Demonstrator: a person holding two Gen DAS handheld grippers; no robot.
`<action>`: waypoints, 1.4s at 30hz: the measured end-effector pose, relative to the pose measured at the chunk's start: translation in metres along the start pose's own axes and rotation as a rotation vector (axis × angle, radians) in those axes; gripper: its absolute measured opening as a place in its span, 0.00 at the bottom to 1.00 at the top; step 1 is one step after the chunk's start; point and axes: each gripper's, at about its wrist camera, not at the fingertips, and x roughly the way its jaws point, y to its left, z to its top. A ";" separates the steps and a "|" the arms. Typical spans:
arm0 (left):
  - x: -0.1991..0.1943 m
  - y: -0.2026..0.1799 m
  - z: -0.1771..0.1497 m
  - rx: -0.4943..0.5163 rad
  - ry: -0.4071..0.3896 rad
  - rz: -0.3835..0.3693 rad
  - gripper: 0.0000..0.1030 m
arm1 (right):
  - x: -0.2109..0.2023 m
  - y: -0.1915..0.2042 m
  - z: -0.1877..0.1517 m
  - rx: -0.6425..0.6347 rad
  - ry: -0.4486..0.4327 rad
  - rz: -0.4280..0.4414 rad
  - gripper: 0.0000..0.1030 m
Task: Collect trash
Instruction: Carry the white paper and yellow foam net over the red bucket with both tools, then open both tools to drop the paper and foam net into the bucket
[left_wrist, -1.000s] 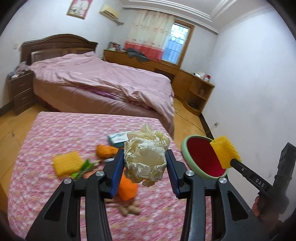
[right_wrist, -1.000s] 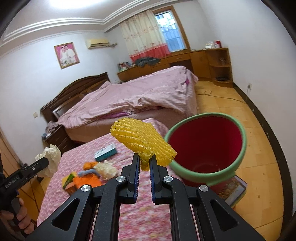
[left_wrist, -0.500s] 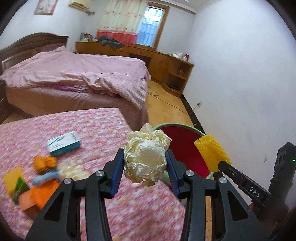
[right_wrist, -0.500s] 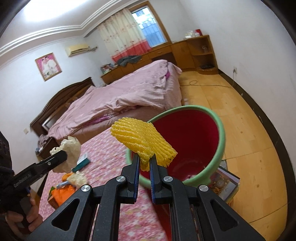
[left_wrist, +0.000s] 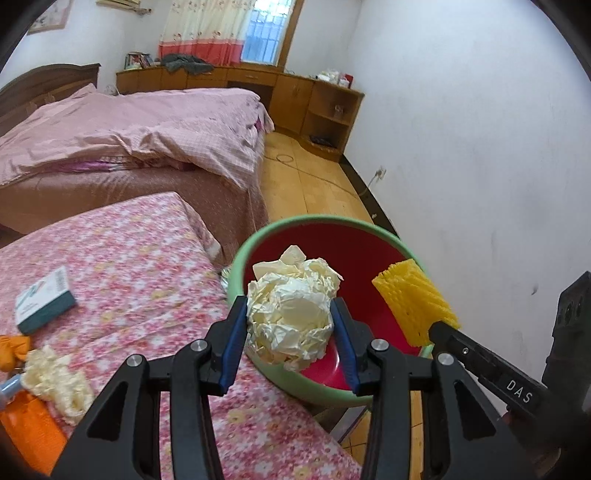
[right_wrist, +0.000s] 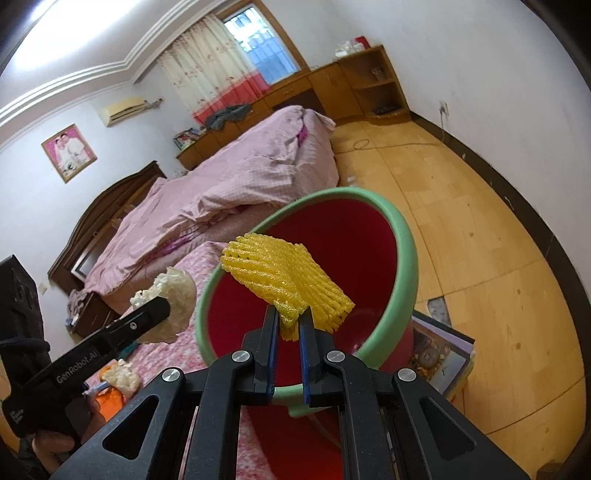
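- Crumpled cream paper ball (left_wrist: 290, 314) pinched between the blue pads of the left gripper (left_wrist: 290, 332), jaws part-way spread around its bulk; now hanging over the near rim of the red bin with the green rim (left_wrist: 236, 258), where a second ago sat above the flowered pink tablecloth (left_wrist: 122, 258) with the bin off to the right.
- Yellow foam fruit net (right_wrist: 288, 280) nipped by one corner in the right gripper (right_wrist: 288, 328), jaws pressed almost together on it; now framed against the bin's red inside, whereas a second ago stood left of the bin's mouth.
- Both pieces thus brought from table to bin together; neither released yet, both grips unchanged.
- Judged: carry step nearly finished, drop step next. Paper ball looks only just past the rim, so probably needs a little more reach before letting go, or may fall back onto the cloth.
- Foam net light and springy; likely to cling to a pad on release.
- Left on the cloth: a teal-and-white small box (left_wrist: 44, 299), a second cream paper wad (left_wrist: 55, 384), orange wrappers (left_wrist: 26, 432). Task far from done.
- Beyond: bed with pink quilt (left_wrist: 140, 129), wooden floor (right_wrist: 461, 229), stack of books (right_wrist: 439, 350) beside the bin.
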 end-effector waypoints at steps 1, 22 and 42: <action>0.003 -0.002 -0.001 0.005 0.006 -0.002 0.44 | 0.002 -0.001 0.000 0.005 0.005 -0.002 0.10; -0.016 0.008 0.000 -0.029 0.018 0.023 0.56 | -0.004 0.000 0.001 0.016 -0.007 -0.005 0.31; -0.132 0.072 -0.031 -0.154 -0.085 0.145 0.56 | -0.032 0.070 -0.034 -0.071 0.037 0.106 0.36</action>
